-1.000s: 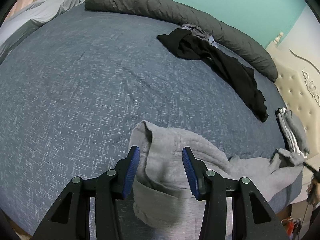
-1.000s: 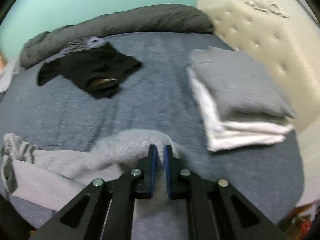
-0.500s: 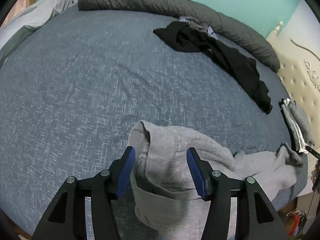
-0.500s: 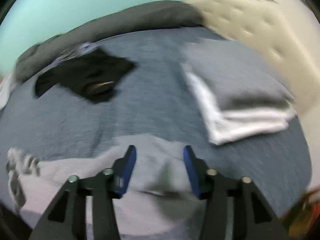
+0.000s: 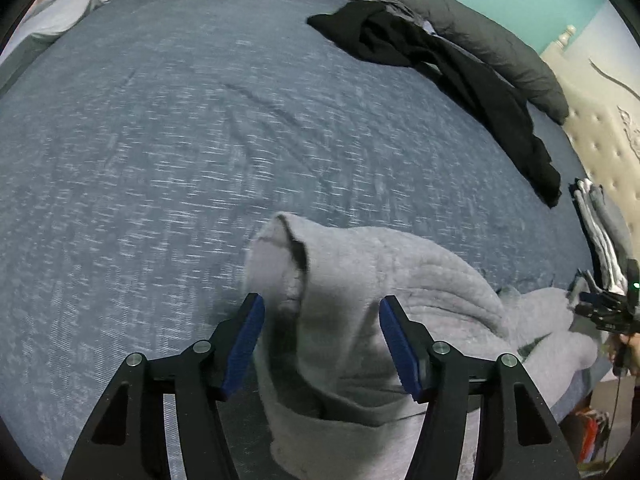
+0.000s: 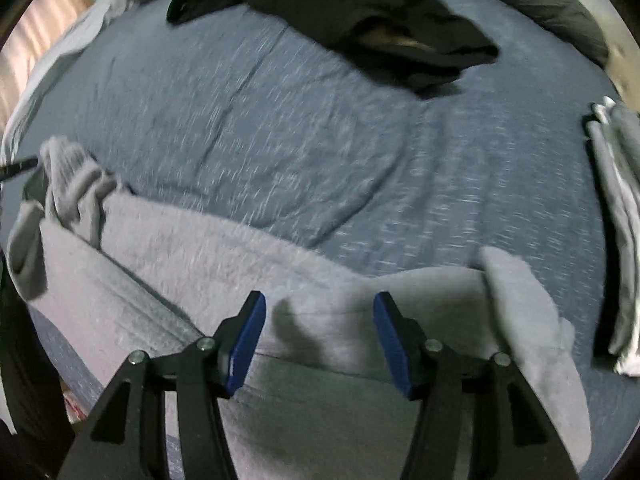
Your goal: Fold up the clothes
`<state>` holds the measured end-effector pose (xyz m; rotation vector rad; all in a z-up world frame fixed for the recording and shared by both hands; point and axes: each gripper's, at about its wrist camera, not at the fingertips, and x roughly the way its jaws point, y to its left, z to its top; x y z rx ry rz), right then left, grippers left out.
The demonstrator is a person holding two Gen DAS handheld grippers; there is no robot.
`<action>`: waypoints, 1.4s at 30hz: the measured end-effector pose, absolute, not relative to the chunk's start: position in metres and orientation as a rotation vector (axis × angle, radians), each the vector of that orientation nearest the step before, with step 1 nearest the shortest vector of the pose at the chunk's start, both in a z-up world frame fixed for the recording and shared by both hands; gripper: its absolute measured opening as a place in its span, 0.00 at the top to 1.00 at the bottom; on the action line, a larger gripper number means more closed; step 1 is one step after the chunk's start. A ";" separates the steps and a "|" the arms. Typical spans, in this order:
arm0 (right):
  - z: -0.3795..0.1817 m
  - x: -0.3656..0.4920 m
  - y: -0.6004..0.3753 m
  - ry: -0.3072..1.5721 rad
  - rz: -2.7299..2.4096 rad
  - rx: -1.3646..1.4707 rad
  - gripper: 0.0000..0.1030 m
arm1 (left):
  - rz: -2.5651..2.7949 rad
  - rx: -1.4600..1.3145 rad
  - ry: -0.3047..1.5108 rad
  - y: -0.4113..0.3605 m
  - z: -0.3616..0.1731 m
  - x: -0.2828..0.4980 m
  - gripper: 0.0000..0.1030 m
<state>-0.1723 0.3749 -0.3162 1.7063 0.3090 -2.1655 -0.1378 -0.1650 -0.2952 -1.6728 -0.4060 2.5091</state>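
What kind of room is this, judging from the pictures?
Most likely a bedroom. The clothes lie on a wide bed with a blue cover, a tufted headboard stands at one end, and a rolled dark duvet lies along the wall.

**Clothing on bed: three lots**

Grey fleece garment (image 5: 384, 280): light grey, soft and rumpled, unfolded, spread along the near edge with a cuffed end raised at near left.

Black garment (image 5: 448, 60): crumpled, unfolded, lying far right.

Folded stack (image 6: 618, 216): grey and white pieces, neatly layered, flat at the right edge.
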 end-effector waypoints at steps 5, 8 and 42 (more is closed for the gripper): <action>-0.339 -0.175 0.367 0.306 -2.092 1.799 0.41 | 2.466 -1.669 -0.456 -0.158 -0.303 -0.140 0.38; -0.343 -0.171 0.363 0.340 -2.081 1.801 0.41 | 2.450 -1.670 -0.477 -0.157 -0.308 -0.144 0.38; -0.331 -0.178 0.414 -0.407 -2.293 1.857 0.91 | 2.591 -1.421 -0.385 -0.163 -0.233 -0.124 0.94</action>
